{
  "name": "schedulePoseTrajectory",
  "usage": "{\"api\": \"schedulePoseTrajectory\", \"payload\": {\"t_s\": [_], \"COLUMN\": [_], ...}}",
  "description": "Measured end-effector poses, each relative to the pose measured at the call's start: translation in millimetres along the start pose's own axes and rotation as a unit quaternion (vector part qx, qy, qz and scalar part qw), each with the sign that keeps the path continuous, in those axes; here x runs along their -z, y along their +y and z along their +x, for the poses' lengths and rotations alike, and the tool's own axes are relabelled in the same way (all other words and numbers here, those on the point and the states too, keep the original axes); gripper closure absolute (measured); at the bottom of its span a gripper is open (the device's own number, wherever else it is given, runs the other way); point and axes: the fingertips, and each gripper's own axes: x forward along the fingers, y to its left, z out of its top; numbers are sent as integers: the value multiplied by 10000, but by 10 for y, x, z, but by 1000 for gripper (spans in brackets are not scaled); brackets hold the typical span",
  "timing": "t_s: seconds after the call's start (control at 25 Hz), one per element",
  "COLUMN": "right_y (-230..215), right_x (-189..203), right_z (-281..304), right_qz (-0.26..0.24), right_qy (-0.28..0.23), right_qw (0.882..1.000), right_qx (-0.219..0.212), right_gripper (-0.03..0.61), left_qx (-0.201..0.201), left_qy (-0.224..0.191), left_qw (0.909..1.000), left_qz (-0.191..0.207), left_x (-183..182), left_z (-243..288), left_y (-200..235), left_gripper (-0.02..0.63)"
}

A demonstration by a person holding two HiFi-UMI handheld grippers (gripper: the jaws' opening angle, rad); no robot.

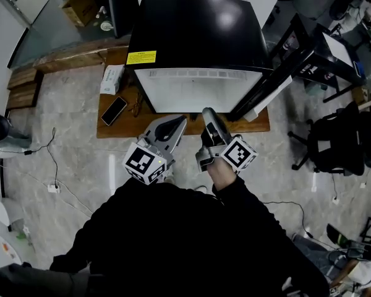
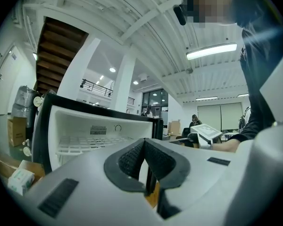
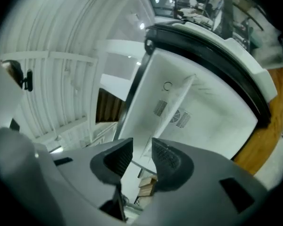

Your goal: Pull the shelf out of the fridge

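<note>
From above, the small black fridge (image 1: 198, 36) sits on a wooden board (image 1: 111, 130) on the floor. Its door (image 1: 266, 94) swings out to the right. The left claw (image 1: 178, 124) and the right claw (image 1: 208, 115) both hang just in front of the open white inside. Neither one touches it. The shelf cannot be picked out from up here.

In the left gripper view, the left claw (image 2: 144, 142) is pinched shut, tip to tip, and holds nothing. Past it is the shelf (image 2: 92, 141). It is a thin white wire rack lying flat, about halfway up inside the fridge.

In the right gripper view, the right claw (image 3: 142, 147) has a small gap between its pads, and the gap is empty. The fridge looks tipped here because the claw is turned. The shelf (image 3: 177, 100) shows as a thin white line across the inside.

The shelf looks light and stiff, and I think the smooth wires could be slippery. The best place to grab is likely the front edge, near the middle. Pull it straight out and keep it level, or it may jam on the side rails.
</note>
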Motion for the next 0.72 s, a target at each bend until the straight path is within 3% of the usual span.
{"api": "schedulePoseTrajectory", "payload": {"t_s": [0.04,0.16,0.24,0.4,0.72], "right_y": [-80,-521,-698,-827,-1108], "right_x": [-23,-50,-76,-151,-341], "right_z": [111,302,468,895,1531], "right_qz": [207,897,1153,1665,2059], "right_qy": [-138,-461,-620,-1065,-1581], "right_qw": [9997,9907,9842,9758,9604], "right_qx": [68,913,1192,940,1013], "right_gripper": [456,417,394,342,337], "left_qx": [48,226,325,480,737], "left_qy": [4,-26,-57,-80,66], "left_qw": [10000,9997,9994,9987,9972], "left_qz": [26,59,74,119,55], "left_x": [-1,-28,-62,-105,-38], "left_z": [34,157,220,272,316], "left_y": [79,279,397,599,850], "left_gripper": [607,607,607,607,607]}}
